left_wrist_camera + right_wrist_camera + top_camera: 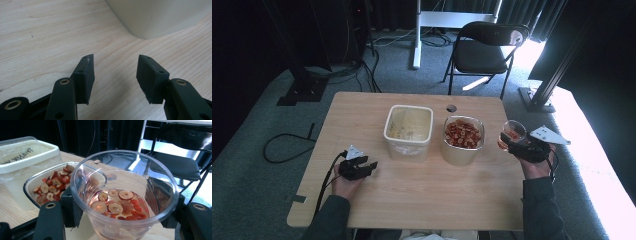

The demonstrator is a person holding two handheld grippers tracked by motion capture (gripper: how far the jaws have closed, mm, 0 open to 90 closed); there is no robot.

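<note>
My right gripper (511,140) is shut on a clear plastic cup (512,133) near the table's right edge. In the right gripper view the clear plastic cup (125,202) sits between the two black jaws, with red dried fruit slices (117,206) in its bottom. Left of it stands a container of red fruit slices (462,135), also seen as the container of red fruit slices (52,187). A cream square tub (408,128) stands further left. My left gripper (371,165) rests open low over the table with nothing between its fingers; the left gripper (115,77) faces the tub's wall (155,17).
The wooden table (412,195) has free room along its front. A small round hole (451,108) is in the table's far side. A black folding chair (484,47) stands beyond the table, and cables (287,145) lie on the floor at the left.
</note>
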